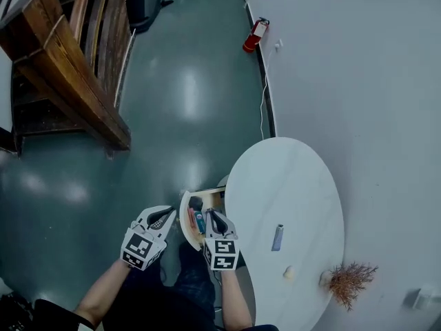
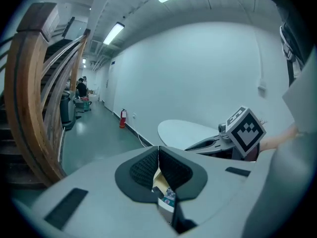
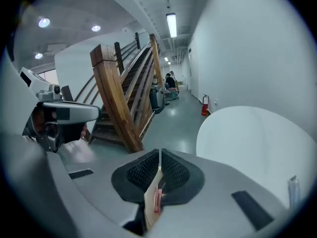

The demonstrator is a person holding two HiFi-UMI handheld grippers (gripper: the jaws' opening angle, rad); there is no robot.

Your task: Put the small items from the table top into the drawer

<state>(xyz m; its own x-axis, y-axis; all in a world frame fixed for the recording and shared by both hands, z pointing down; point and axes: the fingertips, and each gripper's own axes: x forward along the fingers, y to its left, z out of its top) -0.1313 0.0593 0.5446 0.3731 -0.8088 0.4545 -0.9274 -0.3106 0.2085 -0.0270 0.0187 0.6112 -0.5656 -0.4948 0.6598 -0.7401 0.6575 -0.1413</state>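
The white oval table [image 1: 289,185] carries a small blue-grey tube [image 1: 278,237] and a little pale item [image 1: 289,272] near its front. At the table's left side a light wooden drawer [image 1: 183,216] stands open, and inside lie a black item [image 1: 196,203], a red one [image 1: 191,219] and a blue one [image 1: 200,221]. My right gripper [image 1: 211,216] hovers over the drawer, shut and empty. My left gripper [image 1: 165,216] is just left of the drawer, its jaws also shut with nothing held. The tube [image 3: 293,190] shows at the right edge of the right gripper view.
A dried brown plant sprig [image 1: 349,281] lies at the table's front right. A white wall runs along the right, with a red fire extinguisher [image 1: 254,34] at its foot. A wooden staircase [image 1: 69,67] rises at the far left across the glossy grey floor [image 1: 186,95].
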